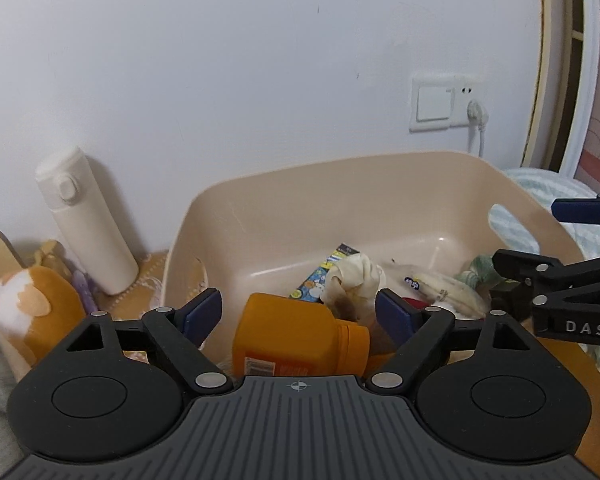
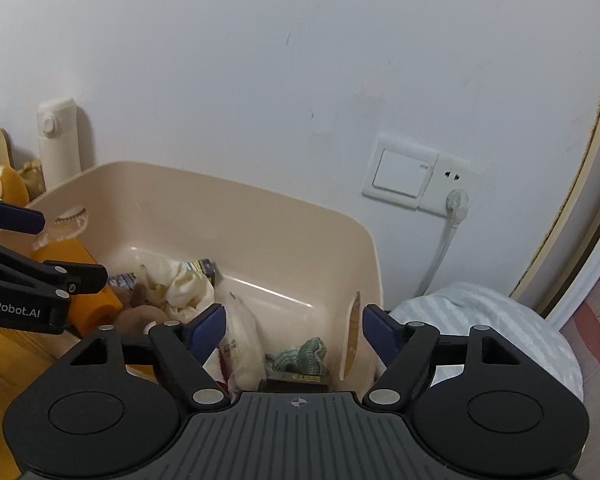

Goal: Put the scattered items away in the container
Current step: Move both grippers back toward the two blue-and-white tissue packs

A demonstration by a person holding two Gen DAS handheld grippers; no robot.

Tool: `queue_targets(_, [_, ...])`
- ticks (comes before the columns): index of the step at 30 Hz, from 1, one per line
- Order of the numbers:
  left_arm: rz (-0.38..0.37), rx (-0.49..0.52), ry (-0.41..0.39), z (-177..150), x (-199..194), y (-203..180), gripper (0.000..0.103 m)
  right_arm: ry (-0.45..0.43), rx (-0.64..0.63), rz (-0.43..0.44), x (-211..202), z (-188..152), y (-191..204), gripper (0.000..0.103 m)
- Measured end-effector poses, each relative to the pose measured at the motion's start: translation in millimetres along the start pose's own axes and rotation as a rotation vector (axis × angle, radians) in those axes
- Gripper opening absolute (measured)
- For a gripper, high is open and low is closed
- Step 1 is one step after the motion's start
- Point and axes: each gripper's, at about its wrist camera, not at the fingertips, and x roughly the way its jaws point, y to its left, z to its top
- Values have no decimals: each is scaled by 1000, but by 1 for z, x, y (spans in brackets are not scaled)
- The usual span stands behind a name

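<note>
A beige plastic bin [image 1: 340,200] stands against the wall and also shows in the right wrist view [image 2: 220,216]. Inside lie an orange bottle [image 1: 296,340] on its side, a cream cloth [image 1: 356,276], a colourful printed box [image 1: 320,280], a white packet [image 1: 440,288] and a green knit cloth [image 2: 304,354]. My left gripper [image 1: 298,312] is open, with the orange bottle lying loose between its jaws at the bin's near side. My right gripper [image 2: 294,328] is open and empty over the bin's right end.
A white flask [image 1: 88,224] stands left of the bin by the wall. An orange and white plush toy [image 1: 28,304] lies at the far left. A light striped bedding roll [image 2: 480,320] sits right of the bin. A wall switch and plugged socket [image 2: 420,180] are behind.
</note>
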Motion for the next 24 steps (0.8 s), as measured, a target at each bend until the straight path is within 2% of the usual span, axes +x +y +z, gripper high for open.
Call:
queue_targets(2, [0,10,-24,-3,-12,-2,86,-27,10,-2,-14,-3,-1,83])
queue_targets(6, [4,16,-73,-13,-37,-6,87,-81,54,5,-43,-13,-6,85])
queue_targets(14, [-47,-61,-111,-41,-78,3,88,-139,141,43,-93,-47,-7,91])
queue_targets(18, [-56,-44,-78,-62,-80,4,89,-105,136,77,-100,-75,8,93])
queue_targets(24, [-67,-8,-9,-98,-69,5,89,-15,86,127,-84,-109,36,93])
